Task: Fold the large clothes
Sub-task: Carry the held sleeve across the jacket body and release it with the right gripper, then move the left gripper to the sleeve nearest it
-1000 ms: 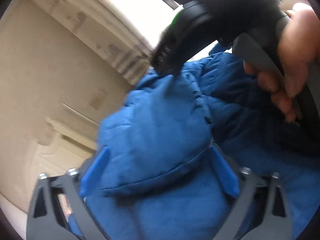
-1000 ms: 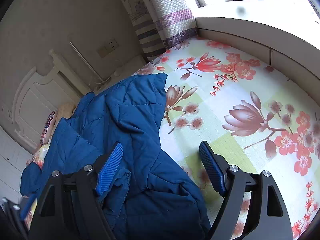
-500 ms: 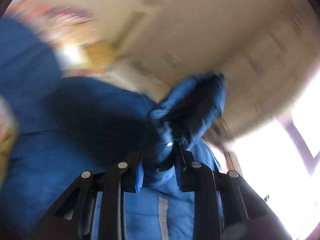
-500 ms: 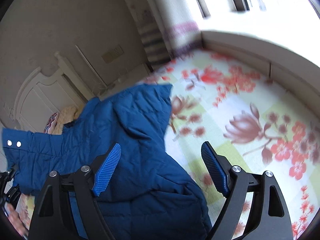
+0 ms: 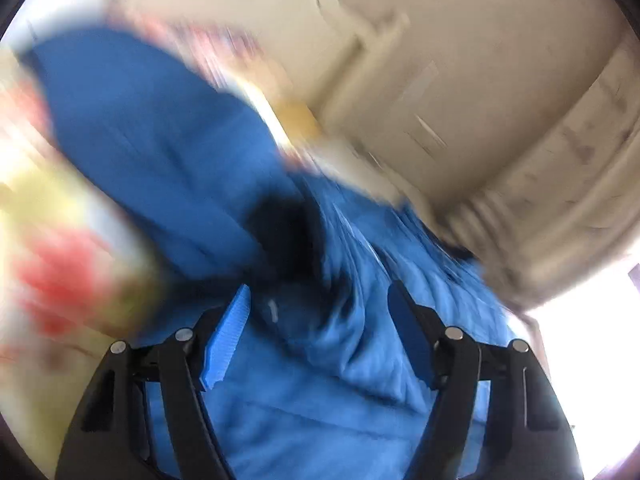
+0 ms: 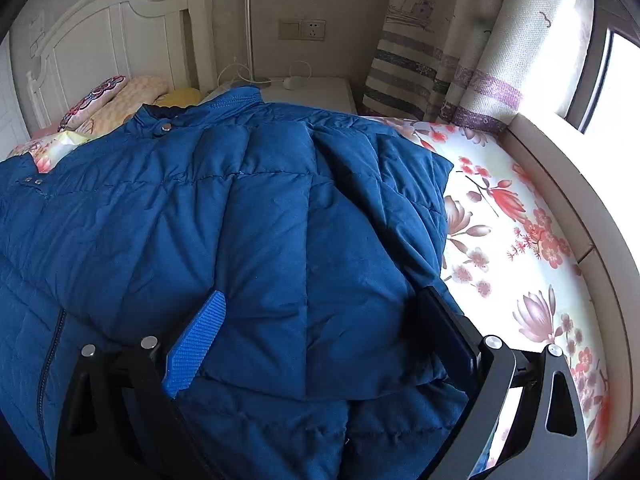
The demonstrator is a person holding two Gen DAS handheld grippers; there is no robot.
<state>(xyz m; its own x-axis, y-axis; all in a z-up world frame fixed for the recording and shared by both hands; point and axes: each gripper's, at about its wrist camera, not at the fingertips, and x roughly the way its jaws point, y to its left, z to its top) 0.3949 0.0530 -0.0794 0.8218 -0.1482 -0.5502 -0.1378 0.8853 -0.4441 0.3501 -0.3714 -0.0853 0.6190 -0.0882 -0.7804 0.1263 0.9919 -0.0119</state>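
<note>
Your puffy quilted blue down jacket lies spread on the flower-printed bedsheet, and both your left gripper and right gripper are opening over it, apparently pinching nothing through the blur, ready to regrip for folding.

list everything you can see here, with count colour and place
jacket: 1, blue, spread on the bed
sheet: 1, floral, covering the bed
pillows: several, patterned, by the headboard
headboard: 1, white, far end
nightstand: 1, white, beside the bed
socket: 1, white, on the wall
curtain: 1, striped, by the window
left gripper: black, blue pads, jaws opening over the jacket
right gripper: black, blue pads, jaws opening over a jacket fold
</note>
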